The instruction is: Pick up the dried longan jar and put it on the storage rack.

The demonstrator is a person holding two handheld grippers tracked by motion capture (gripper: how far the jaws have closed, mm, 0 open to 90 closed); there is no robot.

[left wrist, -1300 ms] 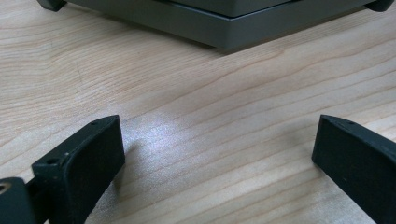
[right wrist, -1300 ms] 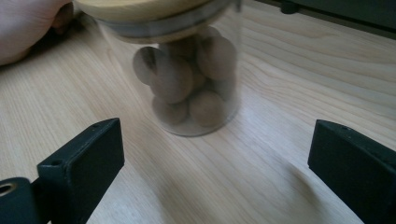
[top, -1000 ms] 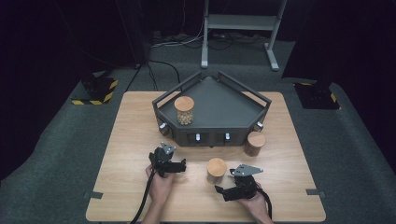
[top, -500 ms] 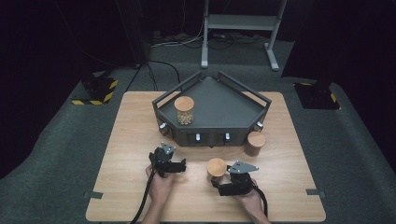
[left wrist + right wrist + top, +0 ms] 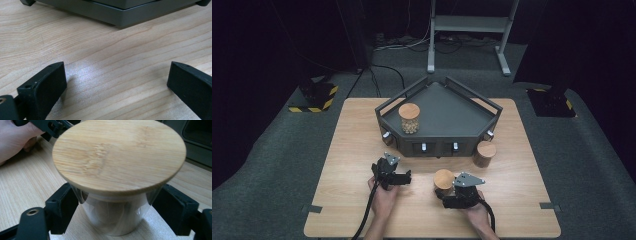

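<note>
Jar (image 5: 117,195) w/ bamboo lid stands upright btwn right gripper (image 5: 117,215) jaws, just closed onto its glass; left gripper (image 5: 115,85) gapes empty, further off.

jar (image 5: 443,179) between tool (image 5: 117,220) jaws — tray (image 5: 472,132) behind
</note>
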